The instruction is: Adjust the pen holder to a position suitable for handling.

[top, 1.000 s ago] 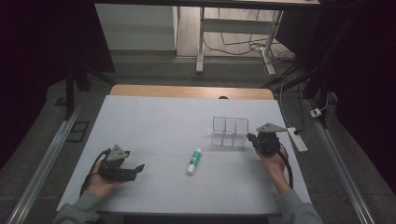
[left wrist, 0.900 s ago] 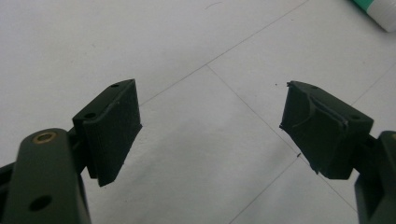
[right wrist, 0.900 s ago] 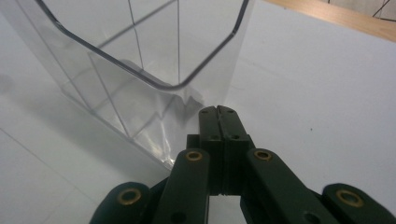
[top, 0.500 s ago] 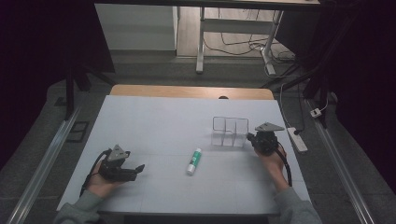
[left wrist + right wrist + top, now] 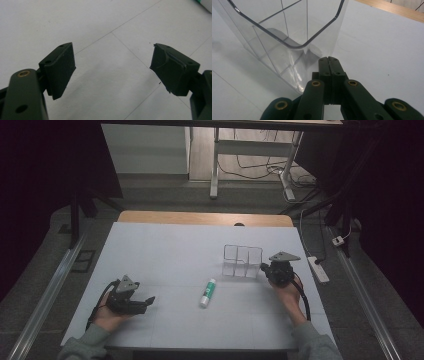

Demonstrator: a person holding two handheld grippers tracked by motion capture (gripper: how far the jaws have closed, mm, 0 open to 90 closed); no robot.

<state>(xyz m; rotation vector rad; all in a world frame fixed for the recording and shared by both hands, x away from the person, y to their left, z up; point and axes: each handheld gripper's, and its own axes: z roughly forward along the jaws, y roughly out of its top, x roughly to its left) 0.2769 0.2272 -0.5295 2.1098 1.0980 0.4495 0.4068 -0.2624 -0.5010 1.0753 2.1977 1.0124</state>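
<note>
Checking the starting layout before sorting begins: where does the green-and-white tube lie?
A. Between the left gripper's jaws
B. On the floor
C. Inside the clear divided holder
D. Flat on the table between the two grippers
D: the tube lies flat on the table, apart from the clear holder and both grippers.

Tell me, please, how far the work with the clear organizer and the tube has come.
Nothing looks done: the clear compartment organizer stands empty. In hand: the right tongs, shut, sit against its wall, while the left tongs rest open. Left to do: the green-capped tube lies untouched on the white table.
</note>
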